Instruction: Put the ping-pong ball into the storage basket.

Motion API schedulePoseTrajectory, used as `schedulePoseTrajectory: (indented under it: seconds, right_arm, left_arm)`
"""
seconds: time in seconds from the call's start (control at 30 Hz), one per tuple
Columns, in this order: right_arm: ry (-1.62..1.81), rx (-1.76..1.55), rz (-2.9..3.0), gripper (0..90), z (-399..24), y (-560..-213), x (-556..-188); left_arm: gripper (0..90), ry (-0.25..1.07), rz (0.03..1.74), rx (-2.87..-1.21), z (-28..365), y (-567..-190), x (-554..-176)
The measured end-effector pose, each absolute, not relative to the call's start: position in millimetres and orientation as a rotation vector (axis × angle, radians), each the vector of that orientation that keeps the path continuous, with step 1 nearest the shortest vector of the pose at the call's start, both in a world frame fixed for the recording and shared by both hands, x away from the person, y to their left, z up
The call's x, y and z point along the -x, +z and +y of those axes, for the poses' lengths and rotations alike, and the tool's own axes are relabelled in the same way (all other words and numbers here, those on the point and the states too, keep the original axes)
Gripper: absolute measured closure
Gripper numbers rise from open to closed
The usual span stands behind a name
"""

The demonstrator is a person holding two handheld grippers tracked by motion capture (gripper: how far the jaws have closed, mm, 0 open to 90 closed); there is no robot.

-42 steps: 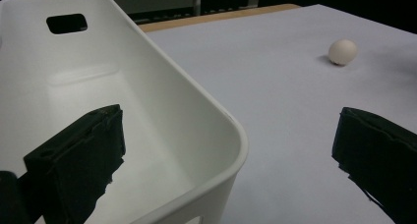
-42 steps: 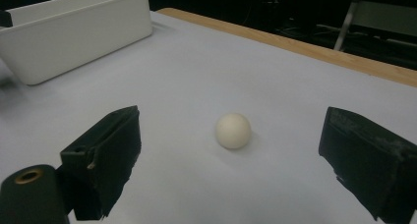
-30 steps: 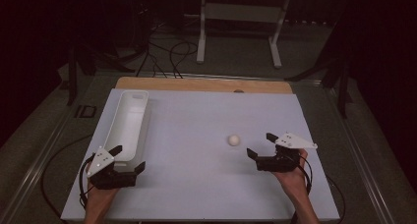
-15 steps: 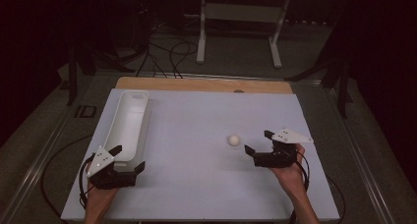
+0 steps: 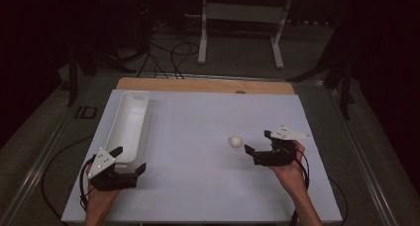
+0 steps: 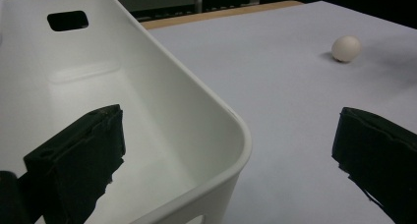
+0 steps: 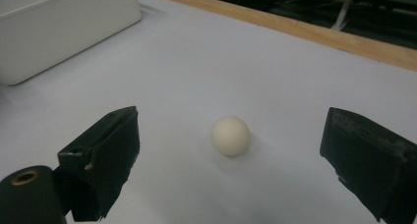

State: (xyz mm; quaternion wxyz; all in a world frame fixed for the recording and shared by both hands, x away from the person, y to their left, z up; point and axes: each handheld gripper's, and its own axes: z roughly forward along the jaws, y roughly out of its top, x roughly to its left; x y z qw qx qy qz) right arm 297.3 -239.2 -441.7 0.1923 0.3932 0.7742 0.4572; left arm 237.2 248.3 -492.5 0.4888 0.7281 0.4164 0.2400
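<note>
**Closing In on a Small White Ball**

Hovering low over the white table (image 5: 198, 137), right gripper (image 5: 258, 147) spread wide, nothing between its jaws yet. Pointing straight at the white ball (image 5: 235, 141), which sits alone on the bare surface, right of the table's middle and just beside the gripper's tips without touching them. Seen from the right gripper view as a pale round ball (image 7: 230, 135) lying ahead of the two black jaws and centred in the gap between them, with a faint shadow beneath. Held from behind by the person's right hand (image 5: 289, 169), grey three-cornered plate on top, cable trailing toward the table's near edge.

Resting at the near left corner, left gripper (image 5: 130, 161) likewise released, jaws well apart and gripping nothing. Straddling the near end of the long white bin (image 5: 130, 122): in the left gripper view, one jaw over the bin's interior, the other outside over the table, the bin's rounded rim (image 6: 236, 130) running between them. No clear contact between jaws and bin wall; cannot tell whether touching. Visible farther off in that same view, the ball (image 6: 345, 48), well apart from the bin.

Lying lengthwise along the table's left side, bin with a handle slot (image 6: 67, 20) in its far end wall. Beyond the white sheet, a strip of wooden board (image 5: 208, 85) along the far edge.
</note>
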Motion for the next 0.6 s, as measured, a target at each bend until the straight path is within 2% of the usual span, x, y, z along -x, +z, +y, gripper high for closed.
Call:
schedulePoseTrajectory:
  seconds: [0.6]
  right_arm:
    - [1.230, -1.117, 2.210, 7.9, -232.0, -435.3, -307.7]
  left_arm:
    - [0.1, 0.581, 1.012, -1.769, 249.1, -492.7, -237.4]
